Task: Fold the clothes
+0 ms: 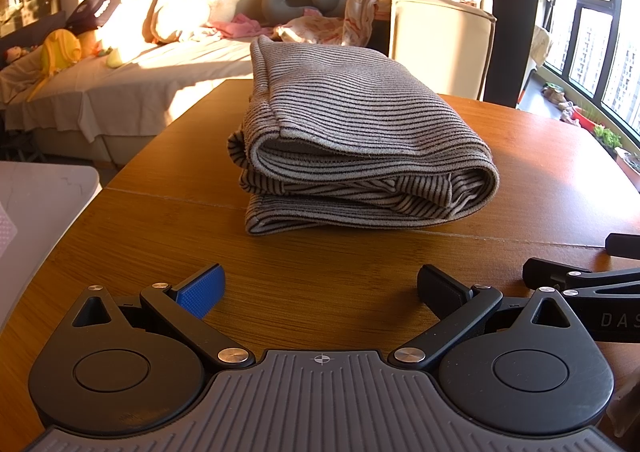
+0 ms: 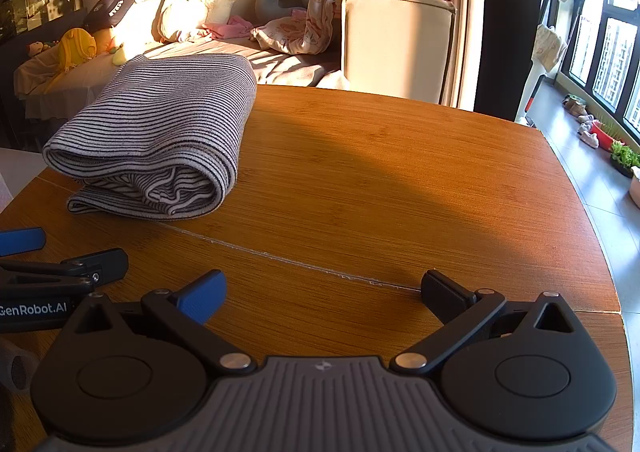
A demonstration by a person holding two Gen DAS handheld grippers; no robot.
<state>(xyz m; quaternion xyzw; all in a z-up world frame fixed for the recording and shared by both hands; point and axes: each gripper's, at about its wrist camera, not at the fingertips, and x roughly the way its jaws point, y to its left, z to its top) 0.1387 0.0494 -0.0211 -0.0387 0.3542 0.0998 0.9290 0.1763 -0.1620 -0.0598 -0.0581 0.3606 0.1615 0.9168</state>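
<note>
Both the left tongs (image 1: pixel 320 286) and right tongs (image 2: pixel 324 292) gape wide, empty, above the wooden table (image 2: pixel 380 172); a folded striped garment (image 1: pixel 352 140) lies ahead.

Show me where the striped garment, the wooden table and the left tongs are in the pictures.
striped garment (image 1: pixel 352 112), left wrist view, on its top folded layer.
wooden table (image 2: pixel 400 172), right wrist view, on bare wood to the right of the garment.
left tongs (image 1: pixel 320 288), left wrist view, midway between the open fingertips.
</note>
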